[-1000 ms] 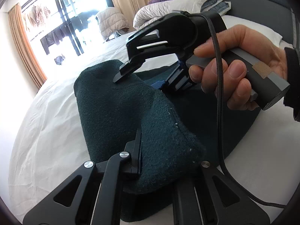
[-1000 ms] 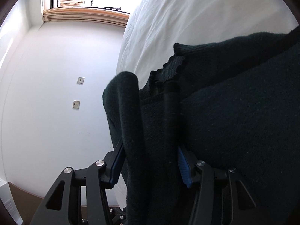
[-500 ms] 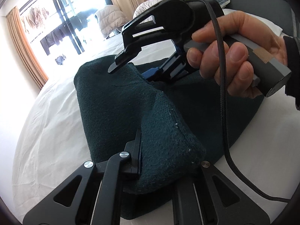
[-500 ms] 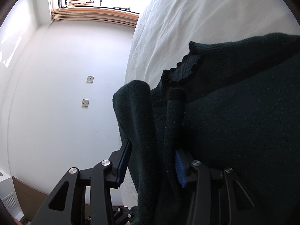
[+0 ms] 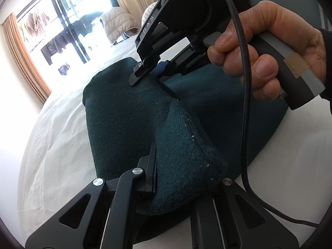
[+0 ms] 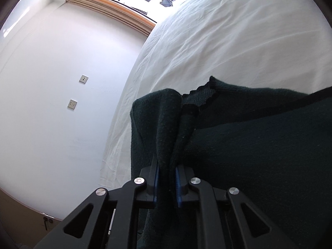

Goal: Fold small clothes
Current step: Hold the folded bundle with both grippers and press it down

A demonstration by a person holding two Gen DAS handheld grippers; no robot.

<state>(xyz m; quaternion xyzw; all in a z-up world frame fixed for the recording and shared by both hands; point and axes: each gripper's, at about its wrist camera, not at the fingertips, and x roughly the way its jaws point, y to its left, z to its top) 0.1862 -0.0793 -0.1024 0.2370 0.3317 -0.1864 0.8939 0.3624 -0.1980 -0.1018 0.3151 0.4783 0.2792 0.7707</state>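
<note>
One dark green knitted sweater (image 5: 128, 120) lies on the white bed sheet (image 5: 54, 149), partly doubled over, with a thick fold of it raised off the bed toward the near side. Its scalloped edge (image 6: 204, 95) shows in the right wrist view, resting against the sheet (image 6: 238, 41).

Two tools are at work on it. The left tool (image 5: 182, 178) has the raised fold bulging between its two fingers; one finger (image 5: 151, 166) presses against the cloth on one side and the other is hidden under the knit, so it is clamped on the sweater. The right tool (image 6: 167, 183) has its two blue-lined pads (image 6: 156, 184) drawn nearly together with a thin pleat of the same sweater (image 6: 259, 149) pinched between them. In the left wrist view that right tool (image 5: 153, 72) comes down onto the far upper part of the garment, held by one bare right hand (image 5: 267, 49) around a grey handle, a black cable (image 5: 244, 103) trailing from it down across the sweater.

Beyond the bed, one window (image 5: 68, 27) with an orange curtain (image 5: 22, 62) shows clothes hanging outside. On the white wall (image 6: 51, 103) sit two small wall plates (image 6: 72, 104), one above the other.
</note>
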